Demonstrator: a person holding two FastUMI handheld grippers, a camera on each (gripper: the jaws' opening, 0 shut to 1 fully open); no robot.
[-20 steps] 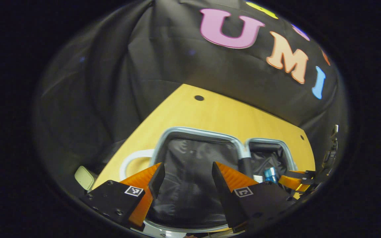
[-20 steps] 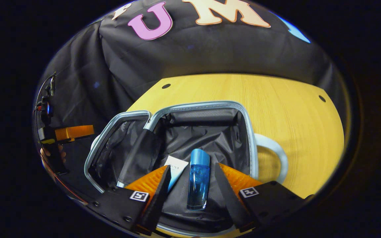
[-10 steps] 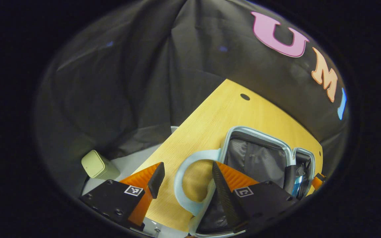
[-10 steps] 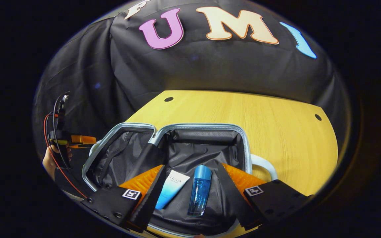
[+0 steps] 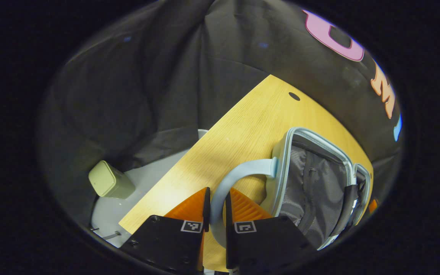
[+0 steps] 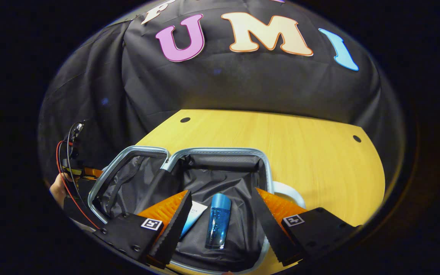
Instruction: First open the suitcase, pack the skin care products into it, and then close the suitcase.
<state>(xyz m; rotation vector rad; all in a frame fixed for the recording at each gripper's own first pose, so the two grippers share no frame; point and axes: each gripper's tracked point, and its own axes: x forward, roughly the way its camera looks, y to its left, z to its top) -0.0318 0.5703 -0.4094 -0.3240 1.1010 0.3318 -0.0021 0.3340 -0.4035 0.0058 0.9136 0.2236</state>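
We cannot see most of the white tube [image 6: 194, 217]; the right gripper's finger [image 6: 174, 225] covers it. The suitcase [image 5: 311, 183] runs behind the left gripper [image 5: 216, 206] below. The far hand [image 6: 56, 187] is cut off, too small to judge.

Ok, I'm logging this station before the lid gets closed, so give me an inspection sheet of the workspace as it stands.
Surface: wooden table, with small round holes.
Job's things: suitcase lies open; blue bottle and white tube lie on its dark lining.
Clutter: pale green box beside the table, on a lower light surface.
Grippers: left gripper has its fingers closed on the suitcase's light blue handle; right gripper is open above the bottle, touching nothing.
Cables: red and black wires on the left gripper.
Surroundings: black cloth wall; a hand holding the left gripper.
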